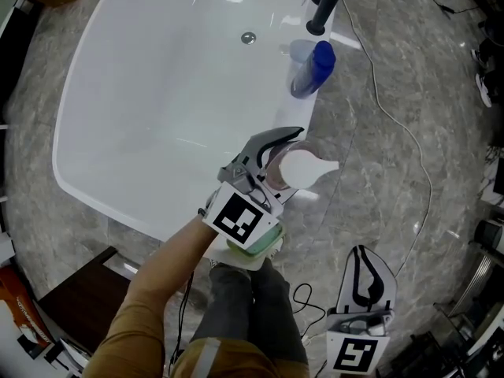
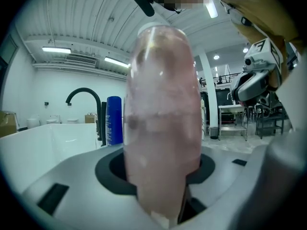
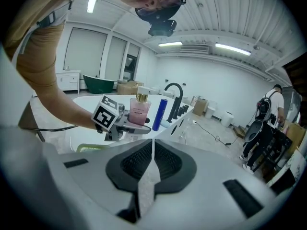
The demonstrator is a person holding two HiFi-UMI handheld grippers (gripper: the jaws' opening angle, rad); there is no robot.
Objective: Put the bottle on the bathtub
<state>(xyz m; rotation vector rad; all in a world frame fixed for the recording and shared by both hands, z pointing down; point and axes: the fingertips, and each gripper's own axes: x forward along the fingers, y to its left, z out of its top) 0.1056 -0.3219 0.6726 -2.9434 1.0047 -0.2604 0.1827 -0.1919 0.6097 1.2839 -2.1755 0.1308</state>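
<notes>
Left gripper (image 1: 285, 157) clamped the pink translucent plastic bottle (image 1: 305, 168) upright at the white bathtub's (image 1: 157, 93) rim, evidently for setting down; right gripper (image 1: 362, 252), closed and empty, hung clear of the bathtub.

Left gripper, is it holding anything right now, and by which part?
Yes: the left gripper is clamped on the pale pink translucent bottle, its jaws on the sides of the body, below the gold cap.

1 pink bottle (image 1: 304, 169), 1 blue bottle (image 1: 316, 65), 1 bathtub (image 1: 150, 101), 1 faucet (image 1: 327, 2), 2 grippers (image 1: 283, 164) (image 1: 362, 260).
</notes>
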